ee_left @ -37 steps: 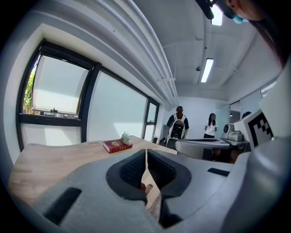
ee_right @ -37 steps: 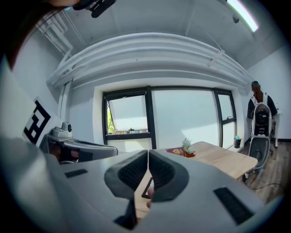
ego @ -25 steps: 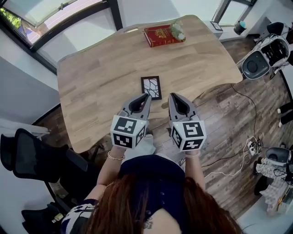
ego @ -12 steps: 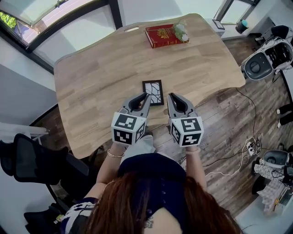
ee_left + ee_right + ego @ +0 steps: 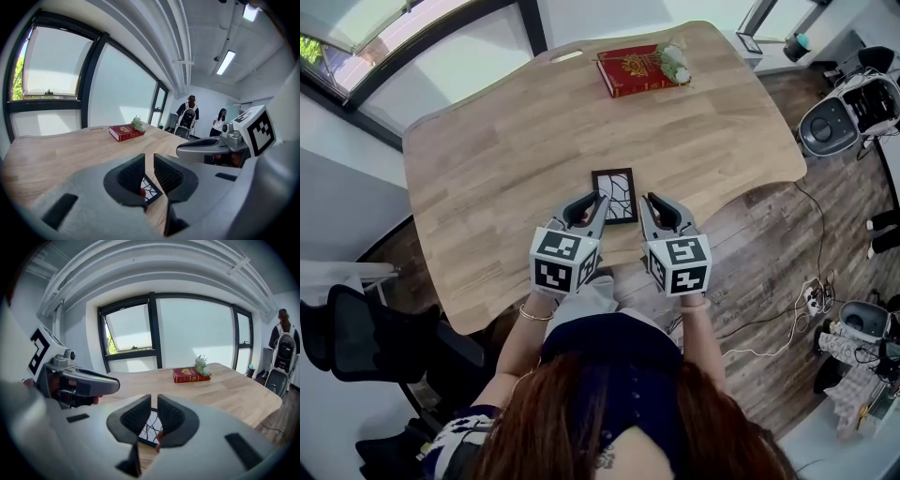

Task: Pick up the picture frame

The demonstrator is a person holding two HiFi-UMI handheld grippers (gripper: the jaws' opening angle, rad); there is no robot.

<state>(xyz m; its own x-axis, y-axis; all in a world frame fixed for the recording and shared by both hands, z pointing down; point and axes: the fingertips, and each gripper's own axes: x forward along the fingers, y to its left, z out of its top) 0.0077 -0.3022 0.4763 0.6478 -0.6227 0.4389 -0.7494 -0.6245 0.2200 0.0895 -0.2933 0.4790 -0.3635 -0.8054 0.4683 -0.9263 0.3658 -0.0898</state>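
Observation:
The picture frame (image 5: 614, 194), small and black-rimmed with a white branching pattern, lies flat near the front edge of the wooden table (image 5: 487, 159). My left gripper (image 5: 600, 201) hovers at the frame's left side and my right gripper (image 5: 648, 201) just off its right side, both pointing forward and down. Each has its jaws shut with nothing between them. In the left gripper view the frame (image 5: 151, 193) shows below the left gripper (image 5: 149, 165). In the right gripper view the frame (image 5: 149, 430) lies just past the right gripper (image 5: 153, 411).
A red book (image 5: 630, 70) with a small bunch of white flowers (image 5: 673, 60) lies at the table's far side. A black chair (image 5: 375, 328) stands to the left on the floor. Equipment (image 5: 832, 122) and cables lie on the wooden floor at right. Two people (image 5: 187, 112) stand far off.
Both grippers have moved forward and down toward the table, so their tips now flank the near part of the frame. The jaws have stayed shut.

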